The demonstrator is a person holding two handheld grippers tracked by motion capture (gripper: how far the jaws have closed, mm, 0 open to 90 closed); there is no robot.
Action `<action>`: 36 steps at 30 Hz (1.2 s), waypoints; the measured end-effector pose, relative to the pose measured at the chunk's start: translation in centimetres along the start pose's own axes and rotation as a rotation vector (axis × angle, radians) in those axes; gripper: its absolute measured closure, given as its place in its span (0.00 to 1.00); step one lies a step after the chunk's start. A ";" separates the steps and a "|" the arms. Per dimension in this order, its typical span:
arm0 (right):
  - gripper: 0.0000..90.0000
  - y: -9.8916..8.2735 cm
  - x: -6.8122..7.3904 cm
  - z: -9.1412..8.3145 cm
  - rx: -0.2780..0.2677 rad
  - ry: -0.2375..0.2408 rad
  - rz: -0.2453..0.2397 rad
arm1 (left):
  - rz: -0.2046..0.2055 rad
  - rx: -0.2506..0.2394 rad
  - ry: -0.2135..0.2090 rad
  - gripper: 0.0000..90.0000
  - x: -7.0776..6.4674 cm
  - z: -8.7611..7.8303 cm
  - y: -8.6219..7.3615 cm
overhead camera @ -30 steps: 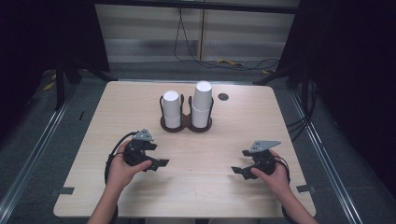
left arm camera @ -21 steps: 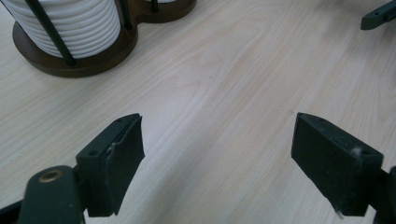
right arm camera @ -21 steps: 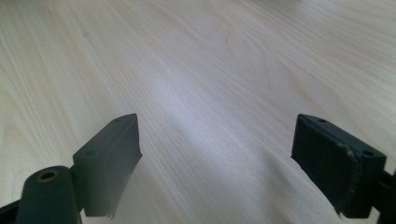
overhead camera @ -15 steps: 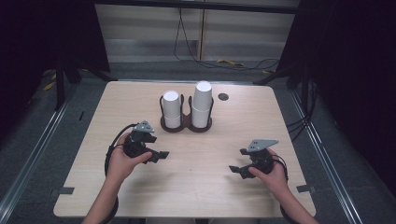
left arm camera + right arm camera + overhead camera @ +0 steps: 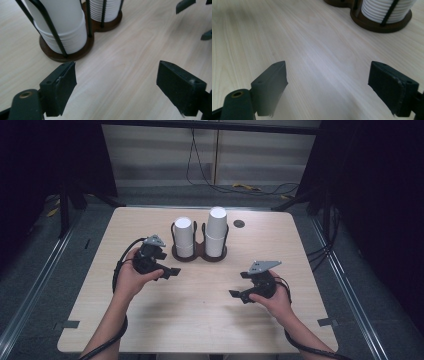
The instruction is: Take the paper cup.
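Nearest the person, the right gripper sits low over the near right part of the table, held in the right hand; its jaws are spread wide with nothing between them, and it looks parked there, probably waiting its turn; in the right gripper view bare wood lies between the jaws and the holder's right-hand base shows far off.

A little farther and to the left, the left gripper rides in the left hand, jaws likewise spread and empty, angled right toward the cup holder; that heading suggests it is being lined up on the nearer stack.

Farther still, at the table's far middle, stands the dark two-ring holder with thin upright wires that keep the stacks from tipping; the shorter cup stack is on its left, the taller cup stack on its right; both stand upside down, well clear of either gripper; a small dark disc lies beyond to the right.
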State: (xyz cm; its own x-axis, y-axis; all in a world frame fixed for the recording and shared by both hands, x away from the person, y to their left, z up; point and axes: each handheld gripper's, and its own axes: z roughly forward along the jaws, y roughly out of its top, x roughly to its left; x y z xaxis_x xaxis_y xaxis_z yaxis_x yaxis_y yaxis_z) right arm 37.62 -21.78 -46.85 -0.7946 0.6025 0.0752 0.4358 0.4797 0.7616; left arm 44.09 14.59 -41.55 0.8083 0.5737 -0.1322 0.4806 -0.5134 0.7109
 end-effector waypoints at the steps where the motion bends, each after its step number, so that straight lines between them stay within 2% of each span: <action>1: 0.16 0.3 0.0 0.2 0.002 0.002 0.003 | -0.011 -0.001 -0.006 0.18 0.2 -0.1 0.4; 7: 0.20 2.4 0.3 1.8 -0.007 0.003 0.006 | -0.018 0.017 0.010 0.18 1.1 -0.1 1.7; 8: 0.20 2.4 0.3 1.8 -0.007 0.003 0.006 | -0.021 0.015 0.006 0.18 1.3 -0.1 1.9; 9: 0.21 3.1 0.2 2.2 0.003 0.001 -0.006 | -0.043 0.002 -0.004 0.18 1.7 0.0 2.3; 11: 0.21 3.4 0.2 2.4 0.003 -0.002 -0.010 | -0.048 -0.003 -0.010 0.18 1.9 0.0 2.4; 12: 0.21 3.8 0.2 2.9 -0.003 0.004 -0.001 | -0.034 -0.004 0.009 0.23 2.3 0.1 2.8; 17: 0.23 4.5 0.6 4.2 0.003 0.008 -0.013 | -0.029 0.001 0.038 0.22 3.2 0.3 3.6; 22: 0.23 5.0 1.0 5.2 -0.004 0.033 -0.004 | -0.046 -0.025 0.039 0.22 4.0 0.2 4.3; 28: 0.23 5.7 1.3 6.3 -0.004 0.044 -0.014 | -0.051 -0.013 0.040 0.22 5.4 0.3 5.6; 31: 0.23 6.1 1.4 6.9 0.000 0.053 -0.021 | -0.054 -0.029 0.036 0.22 6.1 0.6 6.4; 34: 0.23 6.2 1.4 7.2 -0.002 0.052 -0.025 | -0.048 -0.025 0.040 0.22 6.2 0.9 6.9; 36: 0.23 6.5 1.2 7.4 -0.010 0.053 -0.011 | -0.046 -0.028 0.029 0.22 6.3 1.2 7.6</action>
State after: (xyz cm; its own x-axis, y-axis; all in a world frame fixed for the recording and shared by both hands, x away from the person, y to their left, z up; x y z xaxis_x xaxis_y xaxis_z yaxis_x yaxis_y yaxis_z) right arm 42.64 -13.18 -46.61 -0.8209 0.5622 0.1008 0.4229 0.4797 0.7688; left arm 53.29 13.55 -37.82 0.7751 0.6148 -0.1456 0.5072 -0.4680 0.7237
